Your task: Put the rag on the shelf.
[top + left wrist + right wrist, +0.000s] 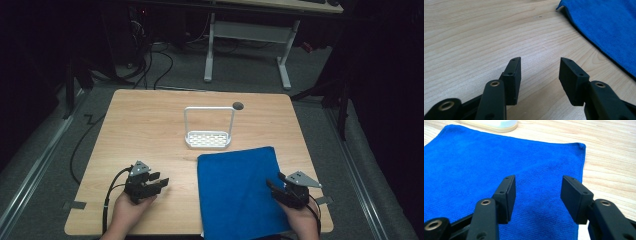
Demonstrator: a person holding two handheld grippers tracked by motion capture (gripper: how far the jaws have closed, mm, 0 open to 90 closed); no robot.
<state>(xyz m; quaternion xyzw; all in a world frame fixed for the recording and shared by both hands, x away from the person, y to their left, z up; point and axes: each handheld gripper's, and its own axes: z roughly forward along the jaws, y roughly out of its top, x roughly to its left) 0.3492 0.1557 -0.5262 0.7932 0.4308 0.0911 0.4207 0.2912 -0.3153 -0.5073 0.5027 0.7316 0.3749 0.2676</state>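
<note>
Lying flat on the counter (150, 125) between the two hands, the blue cloth (237, 192) looks soft, light and limp, best pinched at a corner or edge, while the left tool (159, 181) and right tool (274, 185) both stand open and empty.

Blue cloth (239, 192) near edge runs off bottom of high view; white rack (496, 124) cropped at top of right gripper view.
</note>
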